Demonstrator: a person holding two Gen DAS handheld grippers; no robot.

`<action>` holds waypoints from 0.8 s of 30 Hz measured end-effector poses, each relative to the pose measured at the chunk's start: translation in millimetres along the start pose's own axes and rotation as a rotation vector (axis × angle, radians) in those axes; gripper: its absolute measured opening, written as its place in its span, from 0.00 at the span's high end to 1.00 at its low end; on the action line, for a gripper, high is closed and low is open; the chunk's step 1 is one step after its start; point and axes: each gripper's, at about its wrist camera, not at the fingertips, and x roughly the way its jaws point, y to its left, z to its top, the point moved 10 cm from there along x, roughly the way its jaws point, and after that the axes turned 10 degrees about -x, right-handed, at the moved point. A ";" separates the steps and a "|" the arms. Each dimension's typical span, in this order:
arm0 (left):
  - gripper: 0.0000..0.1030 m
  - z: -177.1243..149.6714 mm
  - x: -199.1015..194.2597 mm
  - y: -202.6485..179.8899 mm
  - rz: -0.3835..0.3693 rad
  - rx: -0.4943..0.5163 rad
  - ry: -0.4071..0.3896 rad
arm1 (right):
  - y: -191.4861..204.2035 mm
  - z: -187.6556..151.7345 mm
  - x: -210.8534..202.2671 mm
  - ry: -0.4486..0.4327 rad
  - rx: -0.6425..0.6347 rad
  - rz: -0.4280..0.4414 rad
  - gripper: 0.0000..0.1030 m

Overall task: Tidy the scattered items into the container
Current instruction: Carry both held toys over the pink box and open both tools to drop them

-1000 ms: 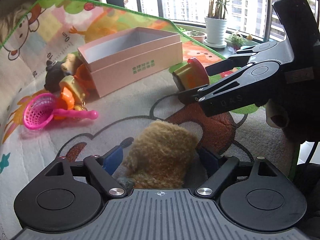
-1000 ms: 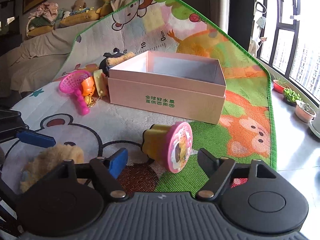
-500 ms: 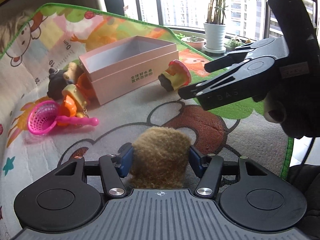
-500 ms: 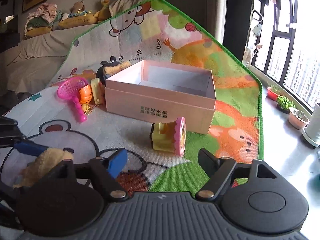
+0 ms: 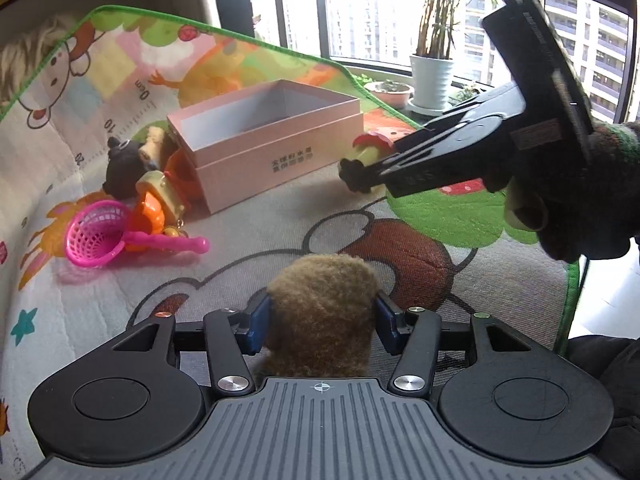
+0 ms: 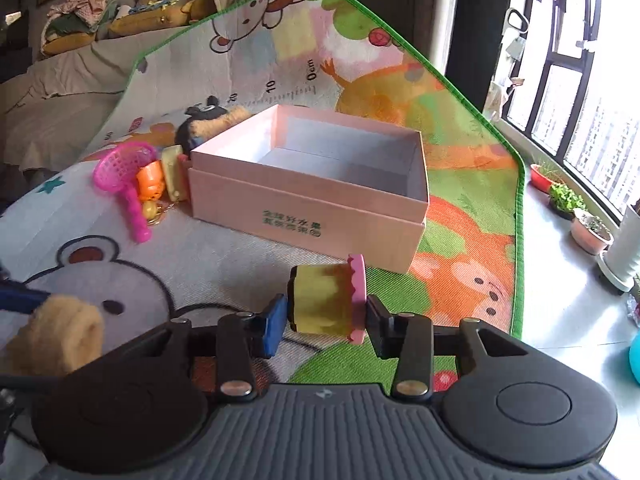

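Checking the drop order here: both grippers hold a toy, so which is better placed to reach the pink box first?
Right, probably. The right gripper, shut on the yellow-and-pink toy, sits just before the pink cardboard box; the left gripper holding the brown plush toy is farther back.

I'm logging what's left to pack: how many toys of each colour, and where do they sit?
Brown plush, in left claw: 1
Yellow-pink toy, in right claw: 1
Pink net scoop: 1
Orange toy: 1
Black figure: 1
Total: 5

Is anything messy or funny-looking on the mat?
Yes. Beside the pink box, toys lie jumbled: a pink scoop net, an orange toy and a black plush. The box is empty. Each hand-held gripper holds something: the left a fuzzy brown toy, the right a sideways yellow toy.
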 end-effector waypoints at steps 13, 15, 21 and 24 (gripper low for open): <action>0.44 3.2 -24.4 -7.1 0.035 0.043 -0.058 | 24.4 -25.8 -75.7 -0.020 0.018 0.056 0.60; 0.44 2.5 -27.9 -4.3 0.041 0.039 -0.063 | 23.8 -25.9 -80.1 -0.029 0.027 0.057 0.60; 0.44 5.2 -36.1 -5.3 0.033 0.043 -0.077 | 23.8 -22.1 -86.9 -0.043 0.042 0.081 0.60; 0.44 8.5 -32.5 -5.3 0.039 0.067 -0.066 | 24.4 -20.1 -85.9 -0.036 0.049 0.109 0.60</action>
